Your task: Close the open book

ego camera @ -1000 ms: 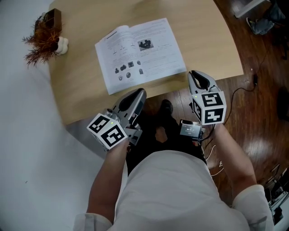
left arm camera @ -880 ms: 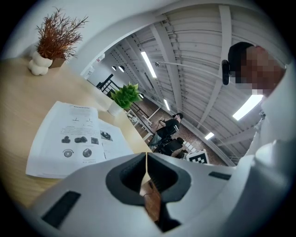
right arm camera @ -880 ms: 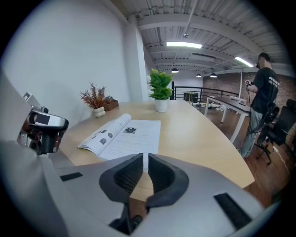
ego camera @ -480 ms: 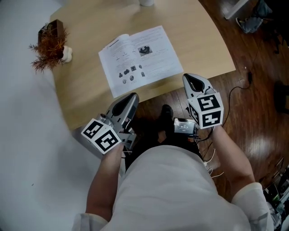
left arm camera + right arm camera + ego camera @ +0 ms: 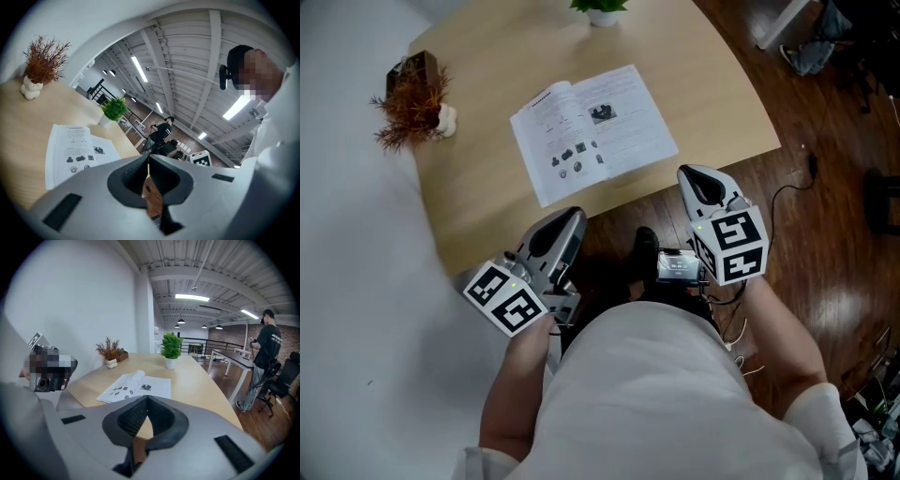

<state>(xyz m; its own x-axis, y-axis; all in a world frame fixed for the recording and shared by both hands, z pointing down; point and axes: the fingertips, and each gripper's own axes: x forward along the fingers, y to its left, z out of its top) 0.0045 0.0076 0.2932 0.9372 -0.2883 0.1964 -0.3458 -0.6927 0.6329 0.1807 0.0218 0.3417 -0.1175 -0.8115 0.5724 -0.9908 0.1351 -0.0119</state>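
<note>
An open book [image 5: 592,131] lies flat on the wooden table [image 5: 703,84], its printed white pages facing up. It shows too in the left gripper view [image 5: 75,154] and in the right gripper view [image 5: 136,386]. My left gripper [image 5: 569,223] hangs short of the table's near edge, below the book's left page, jaws shut and empty. Off the near edge to the right, my right gripper [image 5: 698,180] is also shut with nothing in it. Neither gripper touches the book.
A dried reddish plant in a white pot [image 5: 417,103] stands at the table's left edge. A green potted plant [image 5: 600,9] sits at the far side. A person [image 5: 265,362] stands in the background by other desks. Dark wooden floor [image 5: 825,216] with cables lies to the right.
Both grippers have risen while staying shut, and now sit a little lower in the head view; the book and table have shifted as the head camera moved.
</note>
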